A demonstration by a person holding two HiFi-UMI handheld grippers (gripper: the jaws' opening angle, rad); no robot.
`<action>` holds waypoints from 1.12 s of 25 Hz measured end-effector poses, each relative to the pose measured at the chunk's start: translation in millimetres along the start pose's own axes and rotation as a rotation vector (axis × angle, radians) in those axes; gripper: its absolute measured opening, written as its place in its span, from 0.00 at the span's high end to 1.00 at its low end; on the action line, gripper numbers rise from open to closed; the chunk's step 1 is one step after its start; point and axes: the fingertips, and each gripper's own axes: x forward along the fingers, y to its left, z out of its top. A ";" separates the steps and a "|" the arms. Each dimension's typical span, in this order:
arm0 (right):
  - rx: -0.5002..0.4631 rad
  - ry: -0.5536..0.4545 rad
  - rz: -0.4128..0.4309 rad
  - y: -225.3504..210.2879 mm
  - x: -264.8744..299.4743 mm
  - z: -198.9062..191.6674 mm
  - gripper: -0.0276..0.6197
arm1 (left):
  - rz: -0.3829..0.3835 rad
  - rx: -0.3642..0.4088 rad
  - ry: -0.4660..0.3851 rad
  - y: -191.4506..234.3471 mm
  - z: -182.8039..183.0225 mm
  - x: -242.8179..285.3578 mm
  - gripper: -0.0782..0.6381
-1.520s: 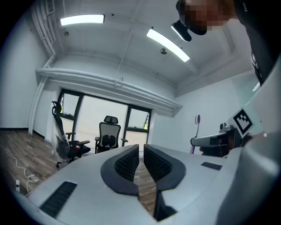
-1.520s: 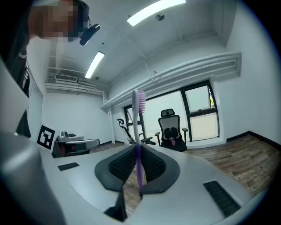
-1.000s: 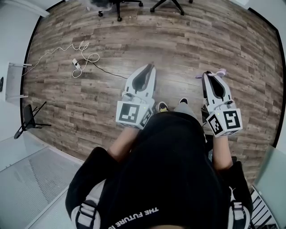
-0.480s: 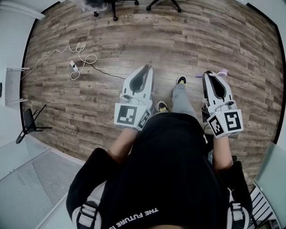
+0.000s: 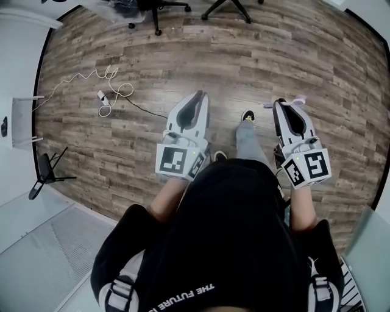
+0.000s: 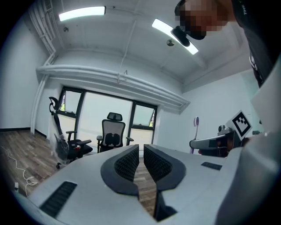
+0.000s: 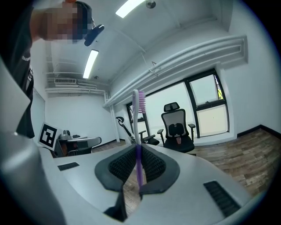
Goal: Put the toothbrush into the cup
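Carrying step: your right gripper (image 7: pixel 137 154), centre right in the head view, clamps the purple toothbrush (image 7: pixel 138 132) upright; your left gripper (image 6: pixel 141 154) is nearly closed on nothing; no cup shows, so find it next.

Wood-plank floor (image 5: pixel 274 55), white walls (image 6: pixel 210 105), tall windows (image 6: pixel 99 110) behind black office chairs (image 6: pixel 113 134), pipes (image 6: pixel 109 79) and strip lights (image 6: pixel 82 13) along the ceiling (image 6: pixel 131 39).
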 end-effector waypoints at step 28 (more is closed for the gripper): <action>0.022 0.012 0.108 -172.7 156.3 53.2 0.89 | 0.056 0.061 0.036 30.7 43.5 231.4 0.82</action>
